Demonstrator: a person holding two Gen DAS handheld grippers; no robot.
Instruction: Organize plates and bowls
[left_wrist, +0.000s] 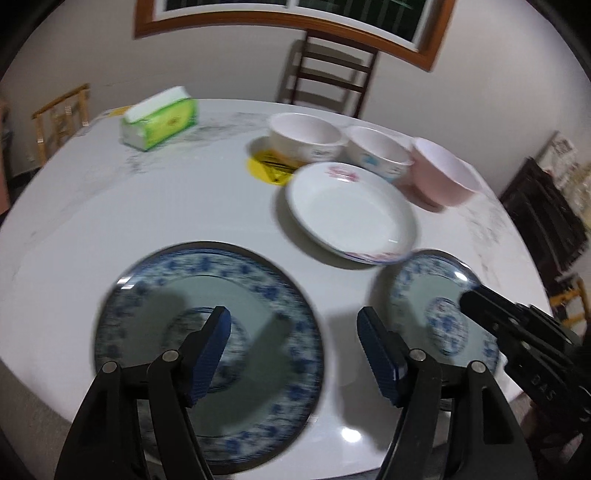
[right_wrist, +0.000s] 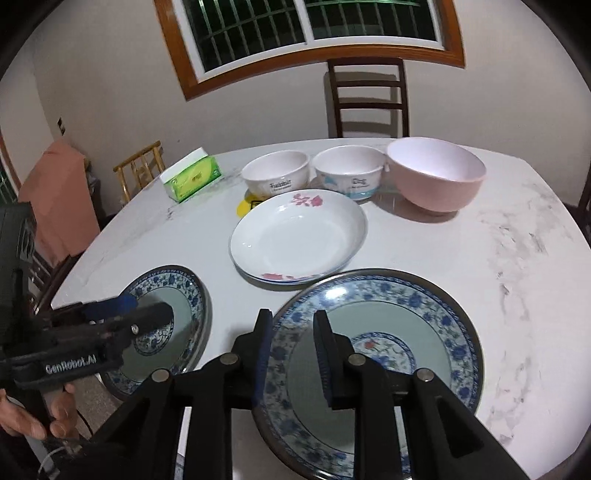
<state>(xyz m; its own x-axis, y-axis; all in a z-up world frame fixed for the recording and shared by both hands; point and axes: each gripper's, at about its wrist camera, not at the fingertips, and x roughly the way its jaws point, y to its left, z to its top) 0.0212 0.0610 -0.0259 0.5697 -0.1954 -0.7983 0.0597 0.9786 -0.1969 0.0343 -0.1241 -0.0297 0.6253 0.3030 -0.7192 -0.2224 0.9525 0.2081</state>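
Note:
Two blue-patterned plates lie at the near edge of the white marble table (right_wrist: 461, 258). My left gripper (left_wrist: 293, 332) is open above the left blue plate (left_wrist: 207, 354), also seen in the right wrist view (right_wrist: 173, 295). My right gripper (right_wrist: 291, 332) has its jaws narrowly apart astride the rim of the right blue plate (right_wrist: 388, 332), which also shows in the left wrist view (left_wrist: 428, 295). Beyond lie a white floral plate (right_wrist: 299, 236), two white bowls (right_wrist: 277, 173) (right_wrist: 347, 166) and a pink bowl (right_wrist: 436, 173).
A green tissue pack (right_wrist: 192, 177) lies at the far left of the table. A yellow sticker (right_wrist: 245, 206) sits under the left white bowl. A dark chair (right_wrist: 369, 96) stands behind the table, a wooden chair (right_wrist: 140, 166) to the left.

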